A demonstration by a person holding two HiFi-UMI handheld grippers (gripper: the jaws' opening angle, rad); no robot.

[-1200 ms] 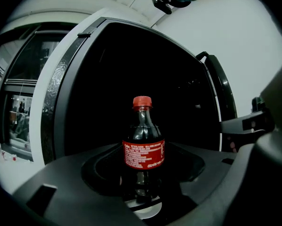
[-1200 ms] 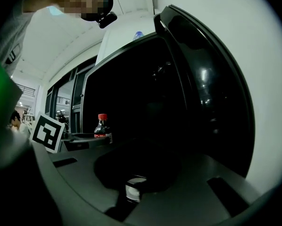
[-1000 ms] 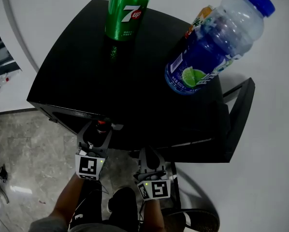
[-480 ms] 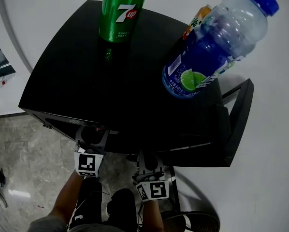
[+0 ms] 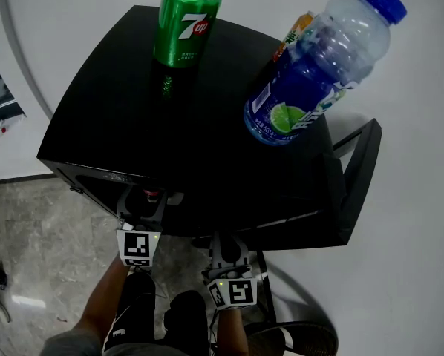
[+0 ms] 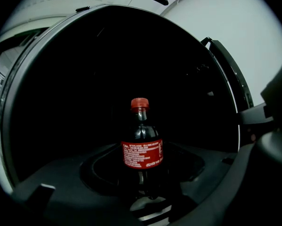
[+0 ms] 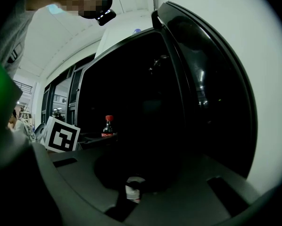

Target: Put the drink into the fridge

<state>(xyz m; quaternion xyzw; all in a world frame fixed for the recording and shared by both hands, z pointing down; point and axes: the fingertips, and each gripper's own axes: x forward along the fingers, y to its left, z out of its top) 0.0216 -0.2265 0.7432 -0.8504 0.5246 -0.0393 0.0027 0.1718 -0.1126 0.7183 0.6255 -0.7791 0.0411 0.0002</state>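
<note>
Currently insertion step: left gripper [image 5: 149, 202] clamped on upright cola bottle [image 6: 142, 142], poised at mouth of open fridge [image 5: 207, 132], dark interior ahead. Right gripper [image 5: 223, 242] closed, empty, near door [image 5: 359, 176]. Next move, likely: carry bottle level inside, set down upright, release. Versus second ago: left gripper closer under fridge front edge; right gripper and can [image 5: 186, 24] on top unchanged.

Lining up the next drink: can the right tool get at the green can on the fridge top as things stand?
Probably yes. The green can stands upright on the fridge top, apart from the blue-capped bottle, nothing in front. The right tool is shut and low, so it must rise and open.
</note>
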